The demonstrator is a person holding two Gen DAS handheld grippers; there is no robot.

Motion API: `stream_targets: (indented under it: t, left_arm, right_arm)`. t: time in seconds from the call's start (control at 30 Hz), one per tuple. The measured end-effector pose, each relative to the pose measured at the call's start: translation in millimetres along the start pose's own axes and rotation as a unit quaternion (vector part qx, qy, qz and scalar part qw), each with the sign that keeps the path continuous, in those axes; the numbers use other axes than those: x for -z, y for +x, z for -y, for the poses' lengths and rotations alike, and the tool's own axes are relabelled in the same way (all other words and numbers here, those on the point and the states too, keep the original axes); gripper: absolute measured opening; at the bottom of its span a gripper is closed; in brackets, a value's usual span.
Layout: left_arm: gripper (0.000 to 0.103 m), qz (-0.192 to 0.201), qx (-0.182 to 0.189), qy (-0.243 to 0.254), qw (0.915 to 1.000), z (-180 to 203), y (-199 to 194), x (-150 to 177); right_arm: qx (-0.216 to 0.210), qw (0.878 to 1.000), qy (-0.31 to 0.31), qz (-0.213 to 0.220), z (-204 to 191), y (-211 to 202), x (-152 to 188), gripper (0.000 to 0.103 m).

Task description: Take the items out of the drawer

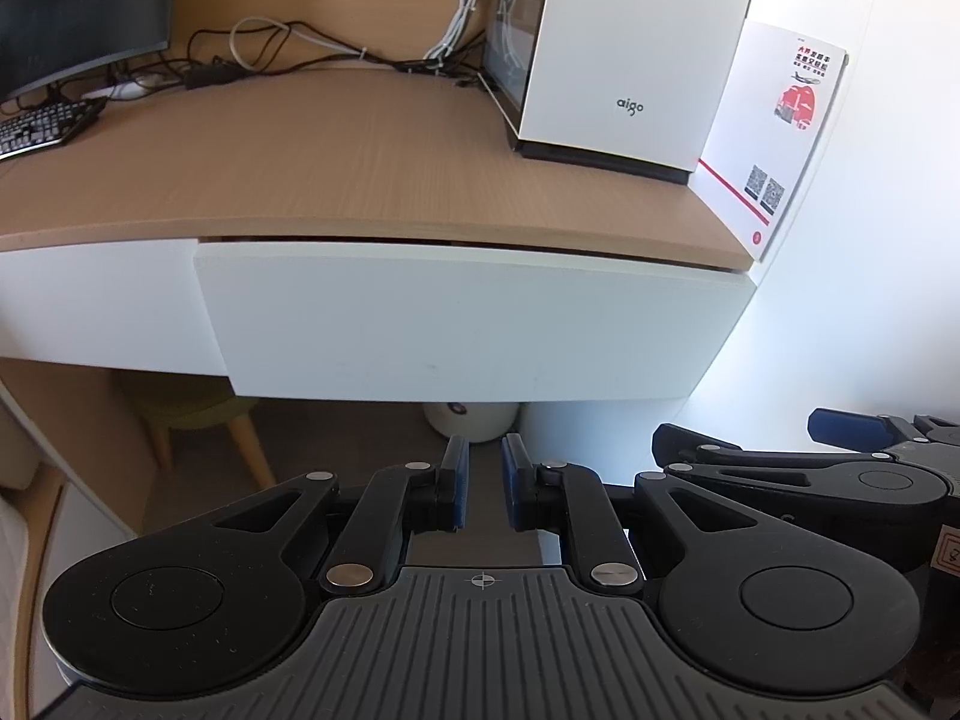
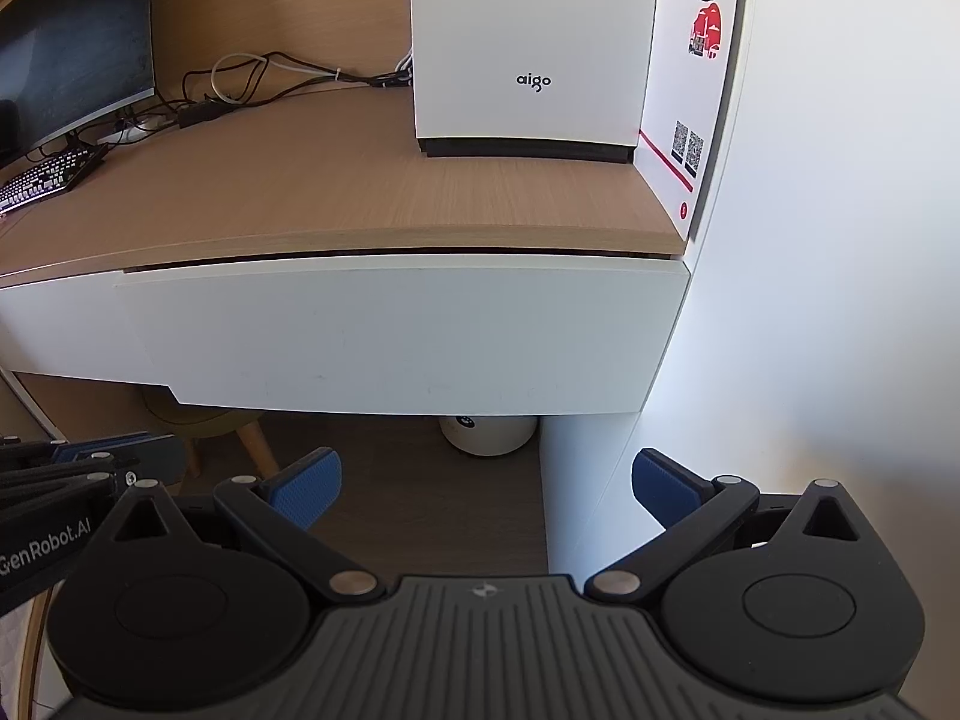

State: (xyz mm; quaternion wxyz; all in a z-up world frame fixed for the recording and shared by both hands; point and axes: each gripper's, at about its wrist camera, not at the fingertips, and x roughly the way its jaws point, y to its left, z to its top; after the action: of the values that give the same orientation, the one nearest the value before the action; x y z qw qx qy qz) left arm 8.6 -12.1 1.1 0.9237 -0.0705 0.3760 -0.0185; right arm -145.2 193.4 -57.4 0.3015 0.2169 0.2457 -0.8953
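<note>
Keyboard point(image 1: 42, 126) at far left of the wooden desktop point(image 1: 336, 156), below a dark monitor point(image 1: 78, 0); tangled cables point(image 1: 288, 48) run along the back. Further right stands a white computer case point(image 1: 624, 48) marked "aigo", and a printed card point(image 1: 774, 132) leans on the wall at the desk's right end. The white drawer point(image 1: 468, 318) sits under the desktop, front all but flush, only a thin gap along its top edge; contents not visible. Below it, a stool point(image 1: 198, 414) and a white round container point(image 1: 471, 420) on the floor. Left gripper point(image 1: 485, 483) near and below the drawer front, blue pads almost together, nothing between them. Right gripper point(image 2: 486, 486) just beside it, fingers spread wide, empty.
</note>
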Motion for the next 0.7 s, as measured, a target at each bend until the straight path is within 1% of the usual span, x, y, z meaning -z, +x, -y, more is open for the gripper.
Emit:
stream_targets:
  t: [0.17,0.2,0.7]
  left_arm:
    - [0.015,0.000,0.000,-0.002,1.0000,0.2,0.0,-0.4]
    - [0.015,0.000,0.000,-0.002,1.0000,0.4,0.1,-0.4]
    - [0.015,-0.002,0.002,-0.004,1.0000,0.5,0.8,0.6]
  right_arm:
    - [0.010,1.000,0.006,-0.004,-0.1,-0.2,0.2,0.103]
    - [0.020,1.000,0.012,-0.007,-0.8,-0.5,0.4,0.103]
    - [0.039,0.999,0.025,-0.014,-1.2,-0.1,1.7,0.103]
